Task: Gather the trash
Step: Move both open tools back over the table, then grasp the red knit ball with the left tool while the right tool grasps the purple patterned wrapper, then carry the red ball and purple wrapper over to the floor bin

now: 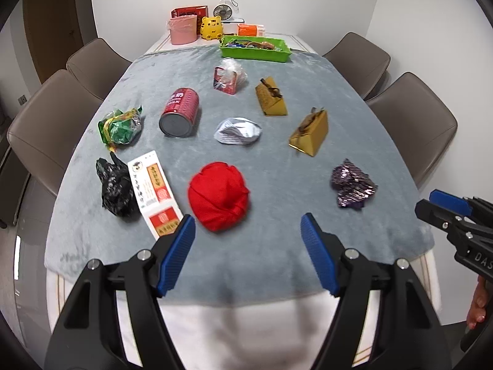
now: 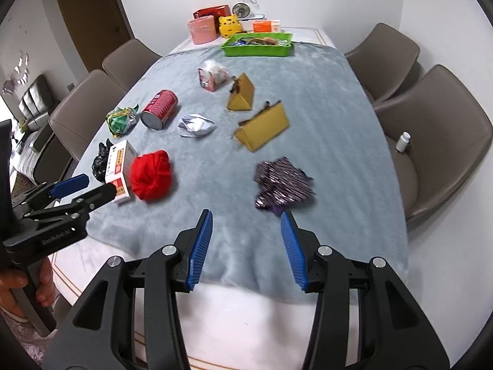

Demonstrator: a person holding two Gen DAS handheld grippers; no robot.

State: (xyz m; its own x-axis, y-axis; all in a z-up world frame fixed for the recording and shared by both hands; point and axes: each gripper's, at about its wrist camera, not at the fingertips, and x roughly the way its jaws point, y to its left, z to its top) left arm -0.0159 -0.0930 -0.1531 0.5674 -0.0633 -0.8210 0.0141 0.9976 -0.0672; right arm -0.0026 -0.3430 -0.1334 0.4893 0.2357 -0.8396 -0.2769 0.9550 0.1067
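Briefly, readable text: "GenRobot.AI" on the left gripper [image 2: 92, 189] body in the right wrist view, partial "DAS" on the right gripper [image 1: 431, 203] body in the left wrist view; red can [image 1: 179, 112] and white-red carton [image 1: 154, 189] carry Chinese print too blurred to read. Left gripper hovers low over the near edge of the grey cloth [image 1: 277, 246], fingers spread wide and holding nothing, red crumpled ball [image 1: 219, 195] just beyond the tips. Right gripper hovers at near right, blue pads [image 2: 201, 246] spread apart, empty, purple shiny wrapper [image 2: 282, 183] just past the tips. Trash left to right: green foil wrapper [image 1: 120, 126] and black plastic bag [image 1: 115, 186] at left, carton beside the bag, can on its side, red ball near centre, white crumpled packet [image 1: 238, 131], clear-wrapped red box [image 1: 228, 77] farther back, two gold triangular boxes [image 1: 309, 134] right of centre, purple wrapper near right. Far end: pink bin [image 1: 183, 29], yellow tiger toy [image 1: 211, 27], green tray [image 1: 255, 49].
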